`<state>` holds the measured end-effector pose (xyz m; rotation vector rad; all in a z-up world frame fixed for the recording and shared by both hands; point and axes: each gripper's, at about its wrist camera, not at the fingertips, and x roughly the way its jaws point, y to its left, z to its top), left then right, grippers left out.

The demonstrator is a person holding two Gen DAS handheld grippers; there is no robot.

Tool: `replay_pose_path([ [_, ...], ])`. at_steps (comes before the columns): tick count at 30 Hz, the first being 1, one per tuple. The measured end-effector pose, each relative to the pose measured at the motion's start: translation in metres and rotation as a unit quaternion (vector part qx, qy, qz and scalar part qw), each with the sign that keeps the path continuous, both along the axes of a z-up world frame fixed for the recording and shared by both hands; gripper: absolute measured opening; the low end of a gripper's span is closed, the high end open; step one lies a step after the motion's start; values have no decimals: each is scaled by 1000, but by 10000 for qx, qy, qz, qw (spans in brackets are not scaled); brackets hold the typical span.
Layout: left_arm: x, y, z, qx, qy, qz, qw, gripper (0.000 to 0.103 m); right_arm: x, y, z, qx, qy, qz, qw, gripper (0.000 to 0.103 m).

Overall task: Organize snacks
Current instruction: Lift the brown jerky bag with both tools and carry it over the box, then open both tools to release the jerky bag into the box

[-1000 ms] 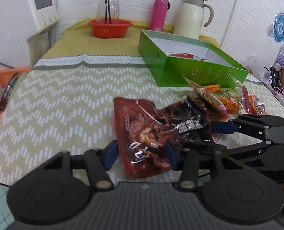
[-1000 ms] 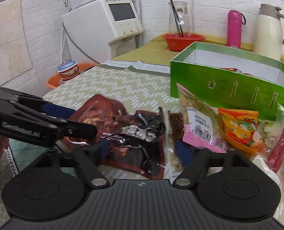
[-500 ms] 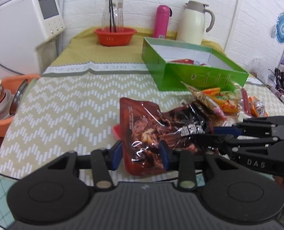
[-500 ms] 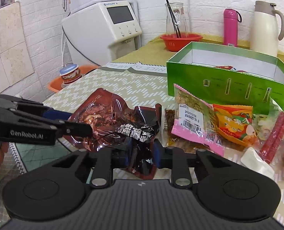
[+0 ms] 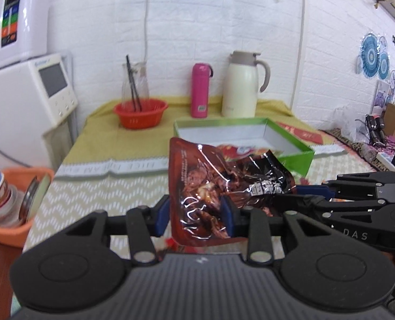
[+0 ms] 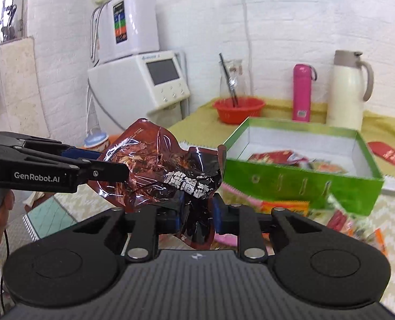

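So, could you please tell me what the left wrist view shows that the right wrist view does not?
Only the left wrist view shows the orange basin with a cup in it at the table's left edge, blue paper fans on the wall, and clutter at far right. Only the right wrist view shows loose snack packets on the table in front of the green box, and a window. Both show the brown snack bag gripped by the left gripper and right gripper, the red bowl, pink bottle and cream jug.
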<state>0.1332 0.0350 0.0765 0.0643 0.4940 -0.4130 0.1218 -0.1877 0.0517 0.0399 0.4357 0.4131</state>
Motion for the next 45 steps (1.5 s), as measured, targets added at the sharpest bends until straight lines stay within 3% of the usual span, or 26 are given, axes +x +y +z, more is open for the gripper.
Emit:
replay_pose_path([
  [8, 47, -46, 18, -407, -12, -422, 9983, 33, 26, -45, 14, 30, -77, -552, 9984, 40],
  [15, 93, -95, 14, -386, -10, -730, 9966, 33, 57, -85, 9, 68, 30, -938, 9956, 40],
  [25, 160, -141, -3, -352, 203, -895, 9952, 33, 107, -124, -8, 133, 225, -1210, 9923, 40],
  [39, 217, -158, -41, -287, 690, -752, 9944, 35, 160, -137, -36, -50, 553, -1204, 9912, 40],
  [40, 217, -158, -42, -261, 667, -738, 9947, 39, 161, -135, -37, -139, 496, -1130, 9923, 43],
  [41, 217, -157, -42, -271, 612, -716, 9952, 63, 161, -133, -38, -217, 418, -1073, 9931, 44],
  [42, 214, -156, -41, -313, 479, -651, 9962, 68, 160, -130, -38, -341, 323, -1014, 9937, 59],
  [43, 210, -154, -38, -358, 307, -599, 9971, 68, 158, -127, -39, -513, 196, -1010, 9934, 93],
  [44, 207, -153, -36, -354, 184, -590, 9975, 71, 155, -123, -39, -672, 22, -1057, 9921, 103],
  [45, 205, -152, -34, -321, 121, -568, 9978, 74, 151, -120, -39, -799, -151, -1085, 9908, 103],
])
